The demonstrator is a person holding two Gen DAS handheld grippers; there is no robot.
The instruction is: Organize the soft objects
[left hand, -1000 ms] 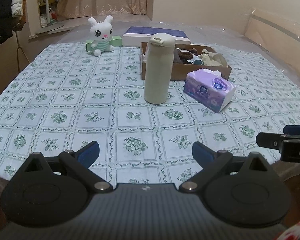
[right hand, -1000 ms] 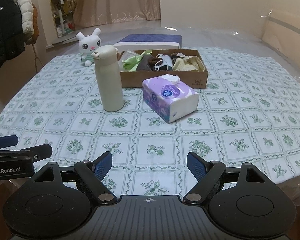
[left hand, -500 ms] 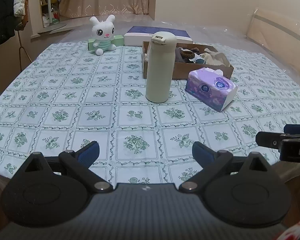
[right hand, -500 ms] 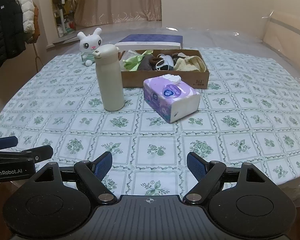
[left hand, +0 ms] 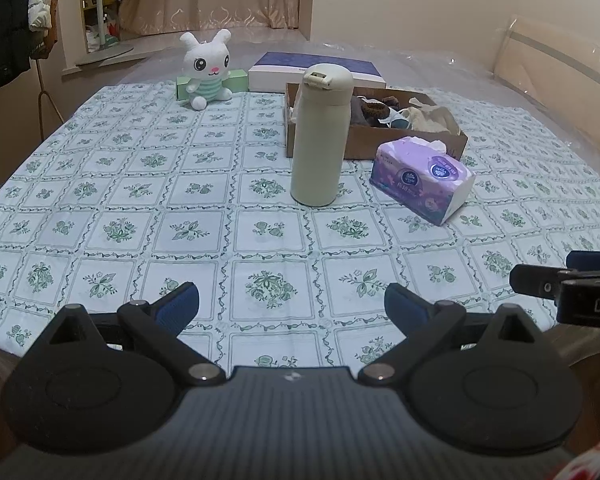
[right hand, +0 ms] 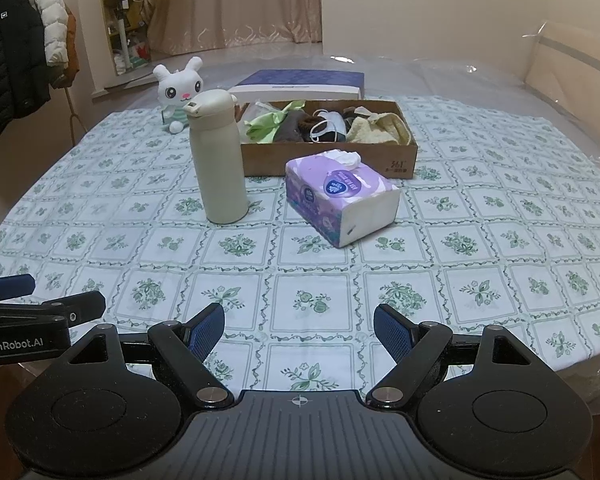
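A purple tissue pack (left hand: pixel 422 179) (right hand: pixel 340 196) lies on the flowered tablecloth in front of a cardboard box (left hand: pixel 364 142) (right hand: pixel 328 160) filled with cloths, a face mask and other soft items. A white plush rabbit (left hand: pixel 206 70) (right hand: pixel 178 96) sits at the far left of the table. My left gripper (left hand: pixel 291 306) hovers open over the near table edge, nothing between its fingers. My right gripper (right hand: pixel 299 328) is open and empty too, just to its right; each shows at the edge of the other's view.
A tall cream flask (left hand: pixel 320 136) (right hand: pixel 218 160) stands upright left of the tissue pack. A flat blue-and-white box (left hand: pixel 316 72) and a small green box (left hand: pixel 236 80) lie behind. Coats (right hand: pixel 16 60) hang at the far left. A plastic-wrapped headboard (right hand: pixel 572 60) runs along the right.
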